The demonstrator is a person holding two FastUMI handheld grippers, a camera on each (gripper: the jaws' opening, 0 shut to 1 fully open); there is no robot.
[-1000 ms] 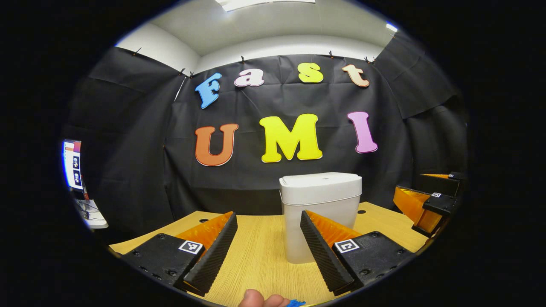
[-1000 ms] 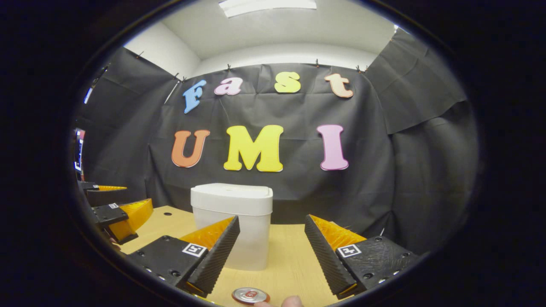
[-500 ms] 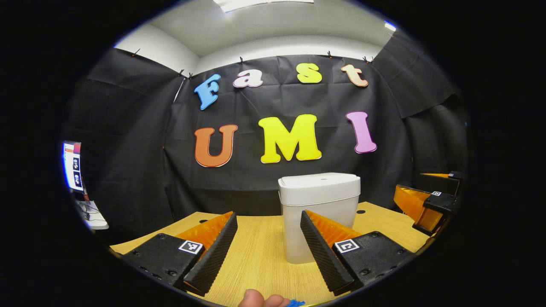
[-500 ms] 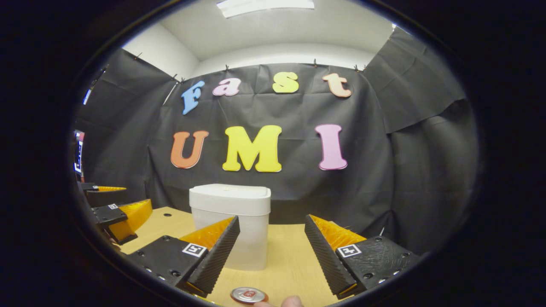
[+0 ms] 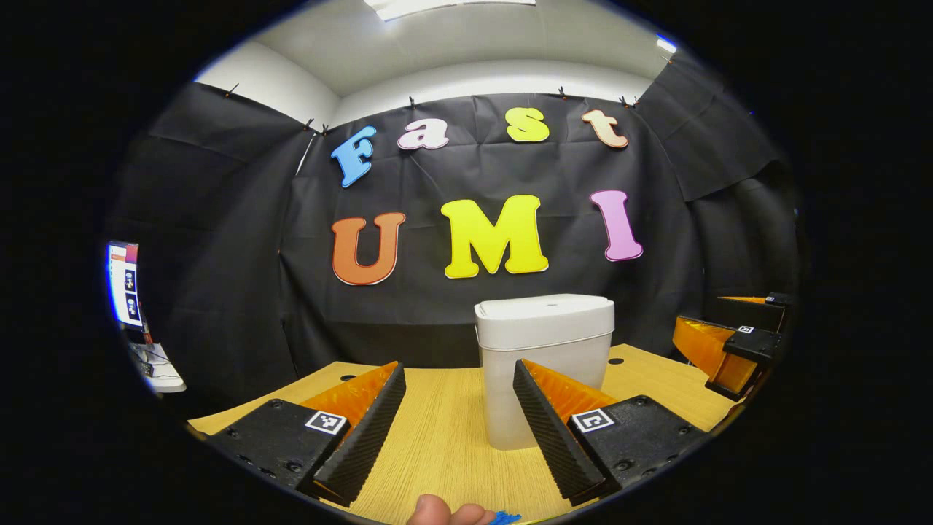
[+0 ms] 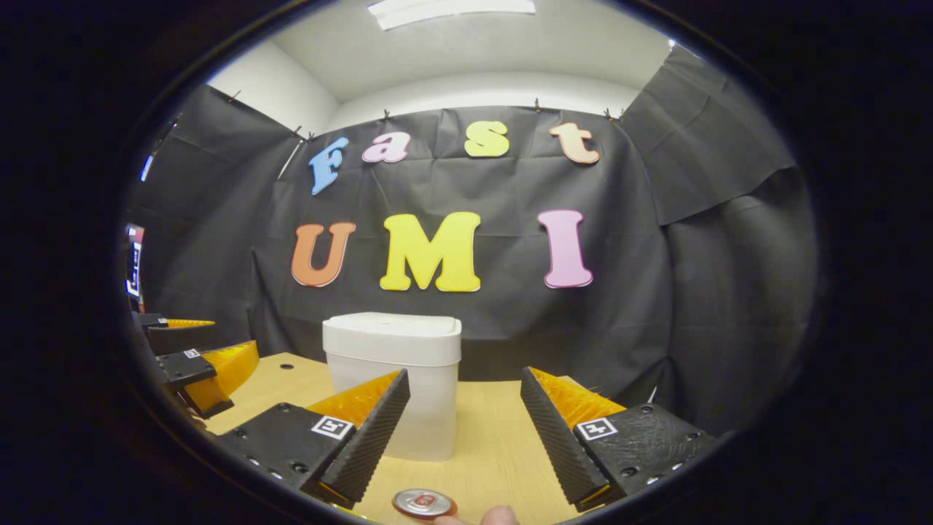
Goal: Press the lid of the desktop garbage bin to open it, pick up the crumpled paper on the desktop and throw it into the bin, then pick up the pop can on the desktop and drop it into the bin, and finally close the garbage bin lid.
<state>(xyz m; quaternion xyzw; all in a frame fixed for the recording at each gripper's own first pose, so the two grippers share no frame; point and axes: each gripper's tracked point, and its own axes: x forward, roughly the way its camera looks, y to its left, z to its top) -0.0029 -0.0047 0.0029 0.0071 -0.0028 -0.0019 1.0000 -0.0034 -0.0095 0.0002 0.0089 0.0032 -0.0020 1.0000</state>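
Both grippers hover level above the wooden desk (image 5: 437, 437), the left gripper (image 5: 458, 394) and right gripper (image 6: 463, 401) spread wide and empty, facing the lidded white bin (image 5: 545, 350) standing ahead, the pop can (image 6: 424, 503) just below the right one.

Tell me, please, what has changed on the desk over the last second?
Almost nothing. In both views the bin slides a touch leftward, so both tools seem to drift very slightly; nothing was grasped or released. The lid is shut as before, the pop can stands in the same spot below the open right tool, and the left tool is open as before.
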